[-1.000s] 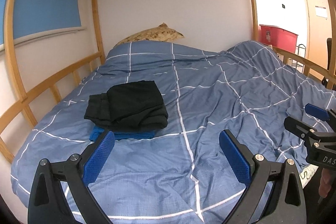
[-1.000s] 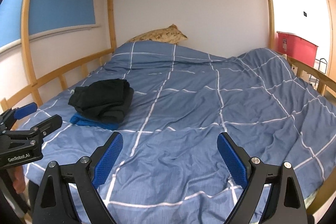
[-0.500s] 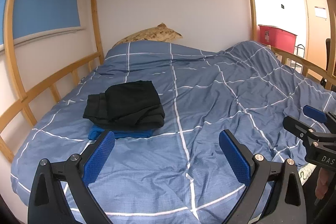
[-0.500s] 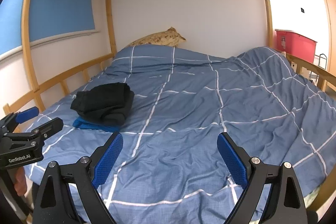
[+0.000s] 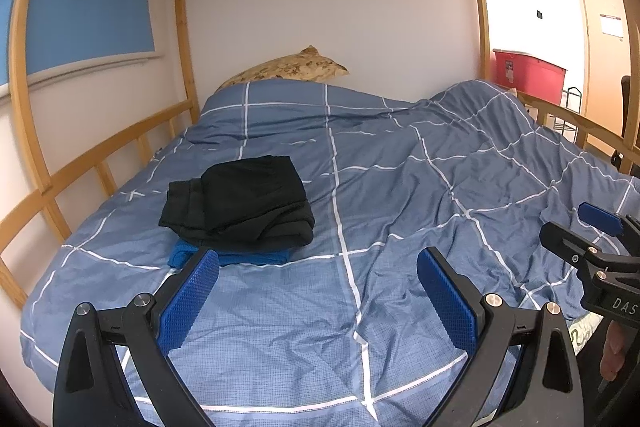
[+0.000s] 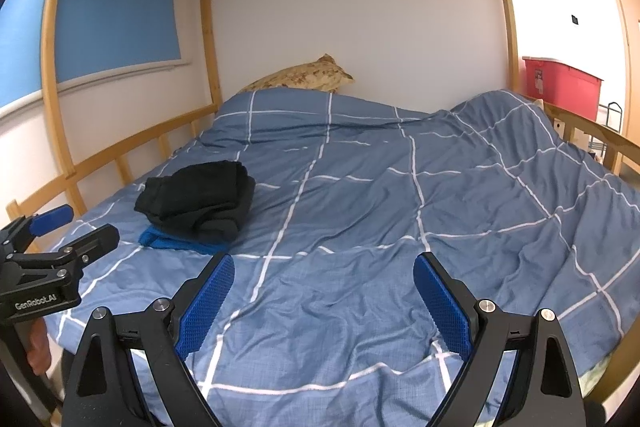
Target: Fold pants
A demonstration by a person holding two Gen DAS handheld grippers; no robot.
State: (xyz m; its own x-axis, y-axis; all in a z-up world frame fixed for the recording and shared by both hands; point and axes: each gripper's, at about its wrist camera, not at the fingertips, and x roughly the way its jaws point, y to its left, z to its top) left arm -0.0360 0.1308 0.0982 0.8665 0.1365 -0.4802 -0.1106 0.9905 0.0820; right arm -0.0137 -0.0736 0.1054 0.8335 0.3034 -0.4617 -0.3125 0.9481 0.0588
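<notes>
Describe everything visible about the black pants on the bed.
The black pants are a soft, matte dark fabric, folded into a compact, slightly lumpy bundle with layered edges showing at the left side. They lie flat on a folded blue garment whose edge sticks out beneath them at the near side, on the left part of the blue checked duvet, close to the wooden side rail. Neither claw touches them; both hang open, well short of the stack.

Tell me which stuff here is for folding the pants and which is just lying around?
For the job:
black pants, folded on the blue garment
left gripper, open
right gripper, open

Just lying about:
checked duvet
patterned pillow
red bin
</notes>
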